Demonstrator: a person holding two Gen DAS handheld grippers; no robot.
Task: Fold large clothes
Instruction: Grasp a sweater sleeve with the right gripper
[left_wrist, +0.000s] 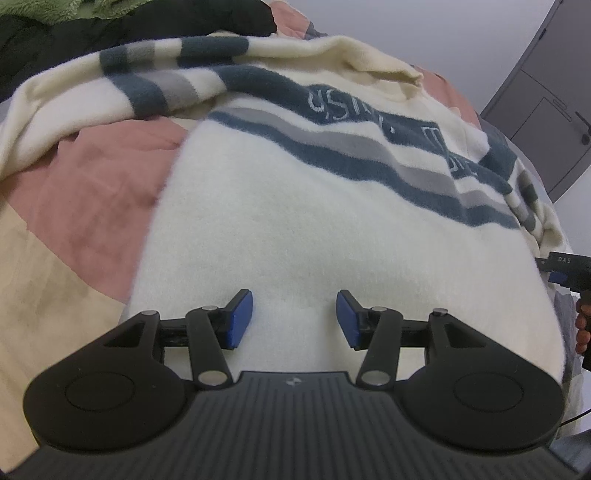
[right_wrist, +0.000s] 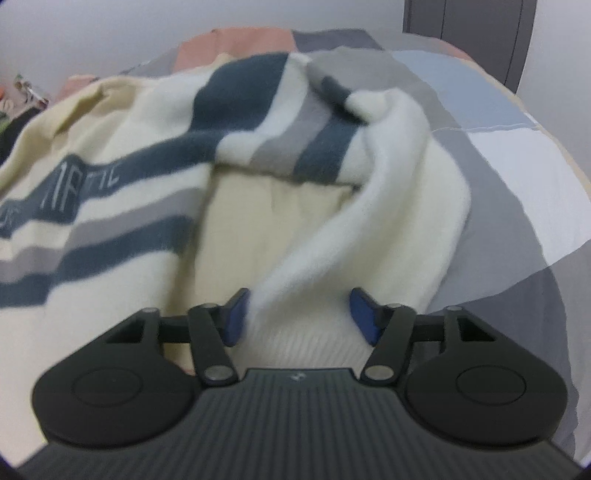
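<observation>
A cream sweater (left_wrist: 314, 221) with dark blue and grey stripes and stitched lettering lies spread on the bed. My left gripper (left_wrist: 294, 318) is open just above its plain lower body, holding nothing. Its left sleeve lies folded across the chest at the top. In the right wrist view the sweater (right_wrist: 155, 192) has its right side and sleeve (right_wrist: 369, 206) turned over, showing the lining. My right gripper (right_wrist: 297, 314) is open with the ribbed sleeve end lying between the jaws. The right gripper also shows at the left wrist view's right edge (left_wrist: 569, 273).
The bed is covered by a patchwork quilt, pink and beige (left_wrist: 92, 192) on the left, grey, blue and white (right_wrist: 517, 192) on the right. Dark and green clothes (left_wrist: 110, 22) are piled at the far left. A grey wardrobe (left_wrist: 546, 92) stands behind the bed.
</observation>
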